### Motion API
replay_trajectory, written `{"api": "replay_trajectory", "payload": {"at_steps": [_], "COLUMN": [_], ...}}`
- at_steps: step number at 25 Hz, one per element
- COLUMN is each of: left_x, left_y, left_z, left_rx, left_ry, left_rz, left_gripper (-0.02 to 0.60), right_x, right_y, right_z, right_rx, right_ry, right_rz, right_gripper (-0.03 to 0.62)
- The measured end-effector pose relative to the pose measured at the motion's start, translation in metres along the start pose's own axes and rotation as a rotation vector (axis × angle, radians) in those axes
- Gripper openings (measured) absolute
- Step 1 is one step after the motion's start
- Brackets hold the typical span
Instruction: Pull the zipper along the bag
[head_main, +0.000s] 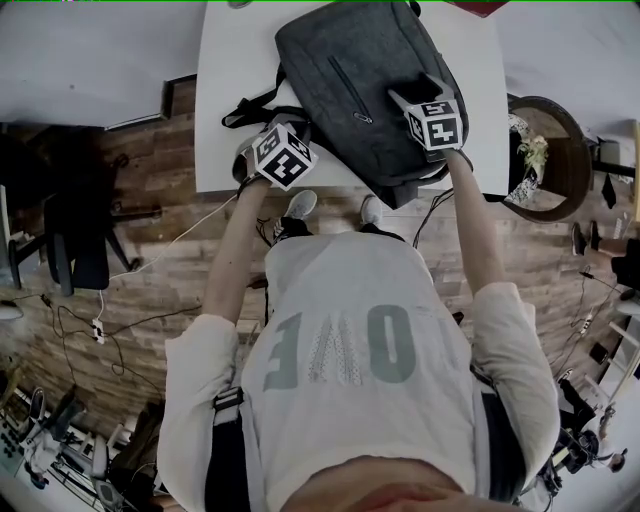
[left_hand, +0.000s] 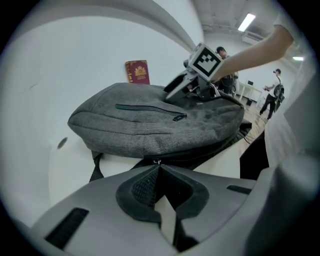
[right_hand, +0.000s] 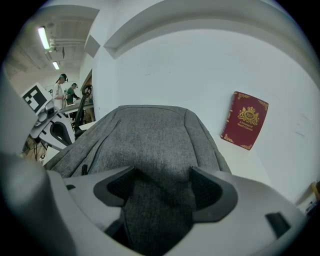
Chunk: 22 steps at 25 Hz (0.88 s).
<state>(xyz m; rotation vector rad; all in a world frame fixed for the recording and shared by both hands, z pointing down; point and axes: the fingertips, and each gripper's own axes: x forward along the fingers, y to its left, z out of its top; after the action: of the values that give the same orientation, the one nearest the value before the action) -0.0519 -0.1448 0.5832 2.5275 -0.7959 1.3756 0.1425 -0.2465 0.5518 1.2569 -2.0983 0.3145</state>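
Note:
A grey backpack (head_main: 350, 70) lies flat on the white table (head_main: 228, 70). My left gripper (head_main: 298, 128) is at the bag's near left edge. In the left gripper view its jaws (left_hand: 158, 165) are pressed together, with the small metal zipper pull (left_hand: 157, 161) pinched at their tip on the bag's dark side seam. My right gripper (head_main: 397, 93) rests on top of the backpack (right_hand: 150, 135). Its jaws (right_hand: 159, 187) stand apart, with grey fabric bulging between the pads. A closed front-pocket zipper (left_hand: 150, 109) runs across the backpack's (left_hand: 150, 127) face.
A dark red booklet (right_hand: 245, 120) leans against the wall behind the bag, also in the left gripper view (left_hand: 137, 71). Black straps (head_main: 250, 105) trail off the bag's left side. An office chair (head_main: 75, 240) stands on the left and a round wooden stand (head_main: 545, 160) on the right.

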Motion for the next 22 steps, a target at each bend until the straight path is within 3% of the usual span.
{"api": "replay_trajectory", "payload": {"at_steps": [3,7,15,22], "left_x": [0.001,-0.003,-0.007,-0.005], "left_y": [-0.011,-0.044,-0.112,-0.121], "left_z": [0.000,0.002,0.020,0.019], "left_rx": [0.062,0.067,0.044,-0.033], "left_ry": [0.027,0.013,-0.044,-0.061], "left_rz": [-0.025,-0.107,-0.232,-0.243], "left_gripper": [0.025,0.025,0.025,0.025], "right_x": [0.001,0.003,0.001,-0.002], "right_y": [0.001,0.001,-0.001,-0.002], "right_z": [-0.002,-0.005,-0.005,-0.004], "right_rx": [-0.001,0.000,0.004,0.016], "right_ry": [0.011,0.020,0.017,0.011], "right_rz": [-0.006,-0.010,-0.016,-0.026], "right_gripper": [0.357,0.357,0.357,0.357]}}
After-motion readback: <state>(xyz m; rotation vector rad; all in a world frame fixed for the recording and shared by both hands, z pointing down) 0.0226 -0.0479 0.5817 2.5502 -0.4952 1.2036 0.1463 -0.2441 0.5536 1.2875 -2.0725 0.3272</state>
